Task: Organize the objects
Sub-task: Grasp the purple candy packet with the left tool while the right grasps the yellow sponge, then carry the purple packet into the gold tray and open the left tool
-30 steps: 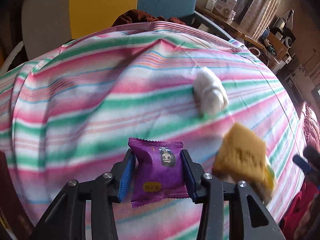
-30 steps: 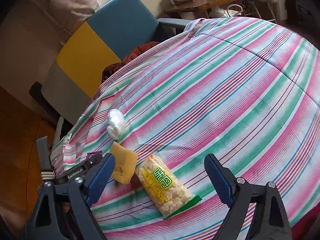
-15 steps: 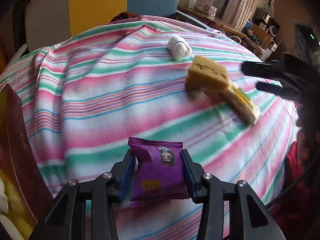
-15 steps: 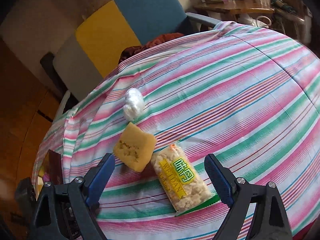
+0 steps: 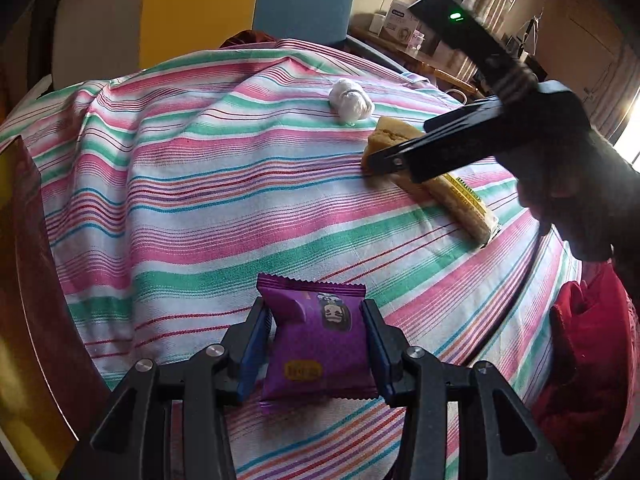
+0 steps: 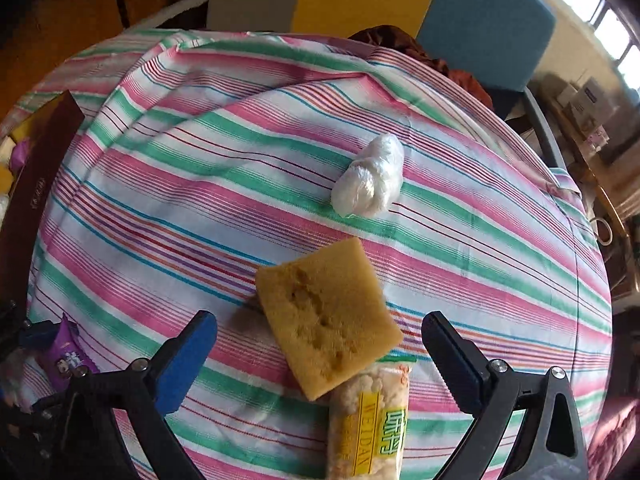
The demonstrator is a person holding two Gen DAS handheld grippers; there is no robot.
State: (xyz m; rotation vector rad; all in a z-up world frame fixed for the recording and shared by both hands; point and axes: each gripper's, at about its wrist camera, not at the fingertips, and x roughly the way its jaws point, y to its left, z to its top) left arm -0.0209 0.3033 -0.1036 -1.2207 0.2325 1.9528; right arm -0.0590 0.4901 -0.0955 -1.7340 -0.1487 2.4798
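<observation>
My left gripper (image 5: 316, 316) is shut on a purple snack packet (image 5: 316, 340), held just above the striped tablecloth (image 5: 200, 200); the packet also shows in the right wrist view (image 6: 66, 356). My right gripper (image 6: 320, 332) is open, its fingers on either side of a yellow sponge (image 6: 328, 320) that leans on a clear bag of puffed snacks (image 6: 368, 428). A white wad of plastic film (image 6: 370, 178) lies beyond the sponge. In the left wrist view the right gripper (image 5: 384, 160) hangs over the sponge (image 5: 390, 132) and the snack bag (image 5: 464, 204).
A dark brown and gold box (image 5: 24, 280) stands open at the table's left edge; it also shows in the right wrist view (image 6: 36, 184). Chairs with yellow and blue backs (image 6: 480, 20) stand behind the table. A red cloth (image 5: 592, 352) lies at the right.
The left gripper has pulled back to the left with the purple packet. The right gripper has moved forward and down over the sponge, which now lies between its open fingers.
</observation>
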